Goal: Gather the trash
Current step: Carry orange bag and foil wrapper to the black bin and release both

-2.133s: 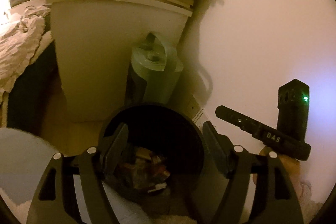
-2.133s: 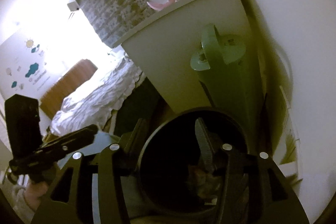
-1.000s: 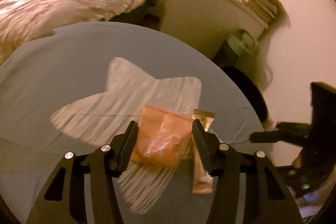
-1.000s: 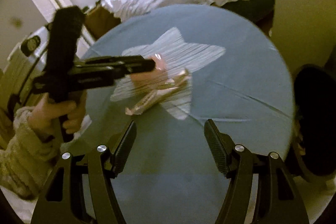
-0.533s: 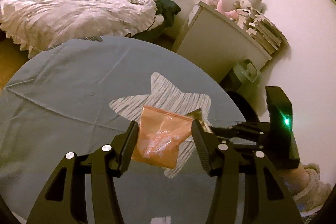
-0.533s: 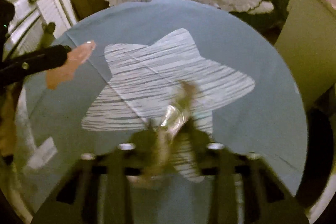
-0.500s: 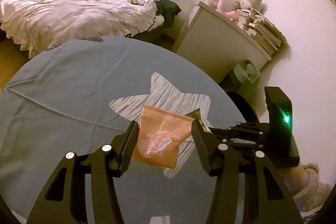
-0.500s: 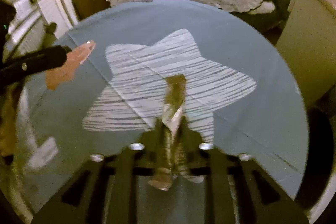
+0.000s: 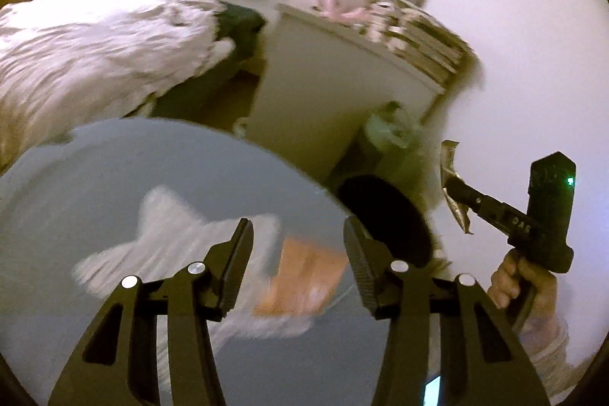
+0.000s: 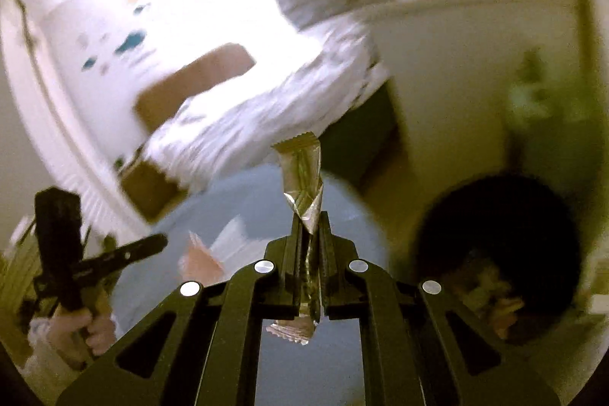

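My right gripper [image 10: 308, 227] is shut on a long gold wrapper [image 10: 300, 177], which sticks up past its fingertips above the edge of the blue star rug [image 10: 247, 208]. The black trash bin [image 10: 506, 253], with trash inside, stands to its right. In the left wrist view the right gripper [image 9: 453, 193] holds the wrapper [image 9: 451, 162] beside the bin [image 9: 384, 215]. An orange plastic bag [image 9: 304, 280], blurred, sits between the jaws of my left gripper [image 9: 298, 238], which are closing on it above the rug [image 9: 114, 177].
A bed with rumpled white bedding [image 9: 95, 56] lies behind the rug. A white cabinet [image 9: 323, 94] with stacked books [image 9: 418, 37] stands by the wall, a green container [image 9: 392, 132] at its foot. A person's hand [image 9: 525, 284] grips the right tool.
The right gripper shut on the gold wrapper, lifted it off the rug and swung it toward the bin. The left gripper rose from the rug with the orange bag.
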`<move>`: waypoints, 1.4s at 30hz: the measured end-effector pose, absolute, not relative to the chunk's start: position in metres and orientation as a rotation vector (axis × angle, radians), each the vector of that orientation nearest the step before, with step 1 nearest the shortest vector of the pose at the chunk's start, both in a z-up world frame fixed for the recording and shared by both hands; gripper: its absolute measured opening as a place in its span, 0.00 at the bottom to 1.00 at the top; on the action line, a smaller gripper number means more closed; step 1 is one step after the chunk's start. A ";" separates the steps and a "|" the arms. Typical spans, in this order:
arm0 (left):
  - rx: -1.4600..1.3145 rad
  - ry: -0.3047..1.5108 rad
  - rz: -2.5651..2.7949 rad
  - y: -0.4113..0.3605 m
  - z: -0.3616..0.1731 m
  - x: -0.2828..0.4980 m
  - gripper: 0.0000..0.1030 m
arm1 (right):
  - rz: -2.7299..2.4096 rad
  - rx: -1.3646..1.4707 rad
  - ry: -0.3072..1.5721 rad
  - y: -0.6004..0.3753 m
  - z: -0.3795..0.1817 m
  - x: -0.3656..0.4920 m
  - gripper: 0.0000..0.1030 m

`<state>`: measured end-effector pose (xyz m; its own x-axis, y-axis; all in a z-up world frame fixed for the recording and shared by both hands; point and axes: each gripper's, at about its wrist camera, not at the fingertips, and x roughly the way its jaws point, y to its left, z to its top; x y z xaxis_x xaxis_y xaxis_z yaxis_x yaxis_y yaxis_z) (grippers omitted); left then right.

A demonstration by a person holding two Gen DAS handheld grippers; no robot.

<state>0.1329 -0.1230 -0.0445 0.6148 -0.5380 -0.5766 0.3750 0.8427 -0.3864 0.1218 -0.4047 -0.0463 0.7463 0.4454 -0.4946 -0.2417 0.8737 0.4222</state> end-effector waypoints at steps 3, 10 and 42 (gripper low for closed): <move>-0.211 0.725 -0.615 -0.168 -0.035 0.148 0.44 | 0.290 0.360 0.571 -0.450 -0.037 0.112 0.08; -0.066 0.767 -0.631 -0.233 -0.042 0.170 0.45 | 0.186 0.413 0.560 -0.520 -0.054 0.104 0.08; -0.079 0.786 -0.695 -0.267 -0.054 0.185 0.54 | 0.218 0.443 0.602 -0.505 -0.086 0.111 0.08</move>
